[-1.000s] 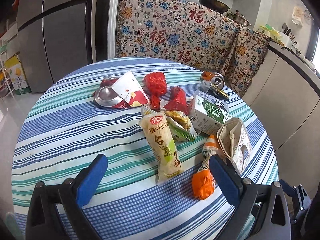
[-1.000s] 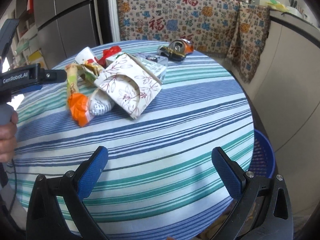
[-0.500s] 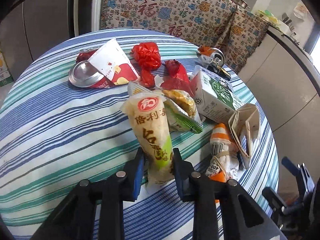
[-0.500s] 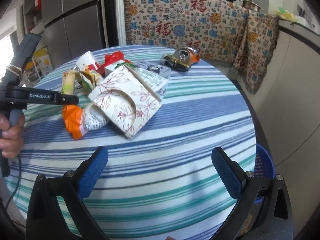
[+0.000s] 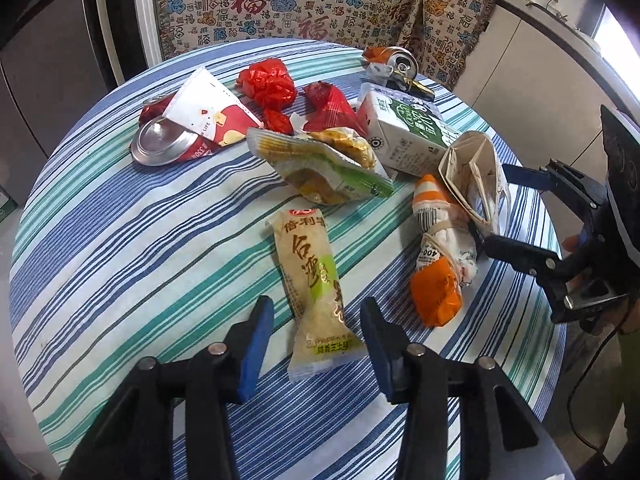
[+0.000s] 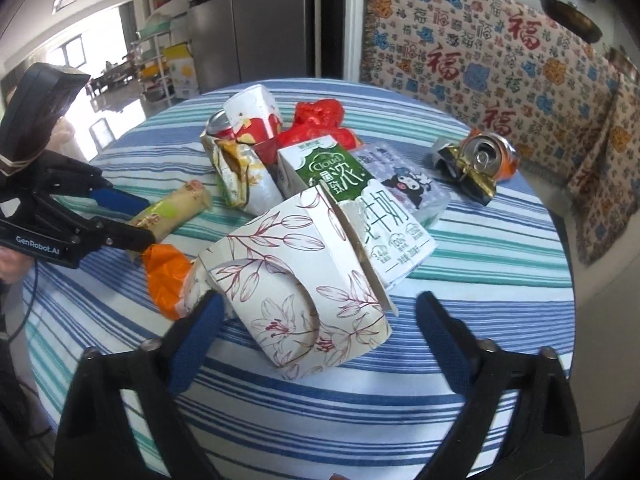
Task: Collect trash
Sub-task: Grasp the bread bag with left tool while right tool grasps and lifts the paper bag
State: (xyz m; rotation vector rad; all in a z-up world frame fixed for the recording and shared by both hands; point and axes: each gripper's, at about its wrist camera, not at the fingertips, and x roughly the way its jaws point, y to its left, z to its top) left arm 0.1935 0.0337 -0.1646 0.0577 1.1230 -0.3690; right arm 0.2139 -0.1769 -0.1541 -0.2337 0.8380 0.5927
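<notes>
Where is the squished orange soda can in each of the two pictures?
Left wrist view: the crushed orange can lies near the top, right of middle, at the far edge of the table.
Right wrist view: it lies at the right, about halfway up.
Shared landmark: the green and white milk carton lies just in front of the can in both.

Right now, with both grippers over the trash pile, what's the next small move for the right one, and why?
Probably ease the right gripper forward and finish closing on the flowered paper box. Its jaws are closing, the box sits between them, and neither pad clearly presses it yet.
</notes>
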